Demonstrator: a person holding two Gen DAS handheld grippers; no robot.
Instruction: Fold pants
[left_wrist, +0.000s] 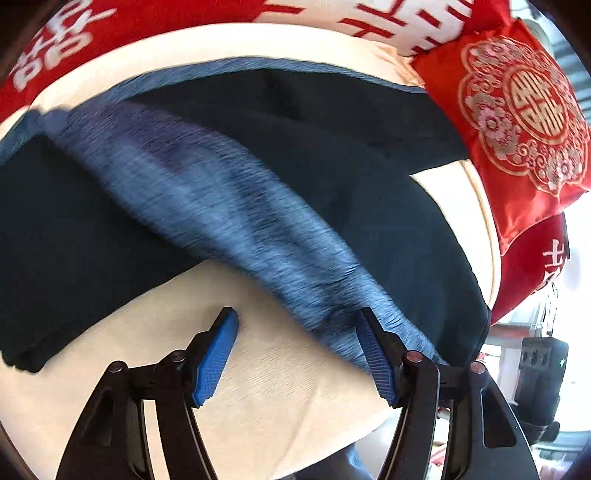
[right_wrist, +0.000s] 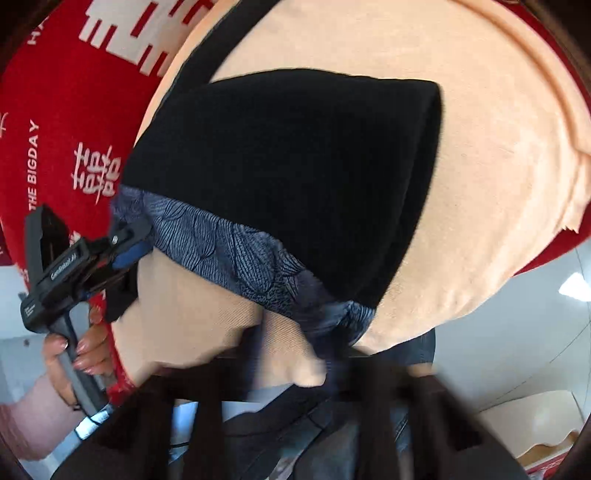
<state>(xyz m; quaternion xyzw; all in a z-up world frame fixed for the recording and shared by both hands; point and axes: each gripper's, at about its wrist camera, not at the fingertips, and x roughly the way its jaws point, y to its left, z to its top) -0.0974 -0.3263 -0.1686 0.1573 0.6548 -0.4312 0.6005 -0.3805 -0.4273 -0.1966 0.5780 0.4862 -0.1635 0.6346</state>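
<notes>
Pants (right_wrist: 280, 177), seemingly lengthwise toward waistband (right_wrist: 236, 251)

A home bedroom is suggested: a cream sheet (left_wrist: 280, 384) is spread mid-frame, red wedding bedding (right_wrist: 55, 122) and an embroidered red cushion (left_wrist: 517, 129) seen at the edges.
</notes>
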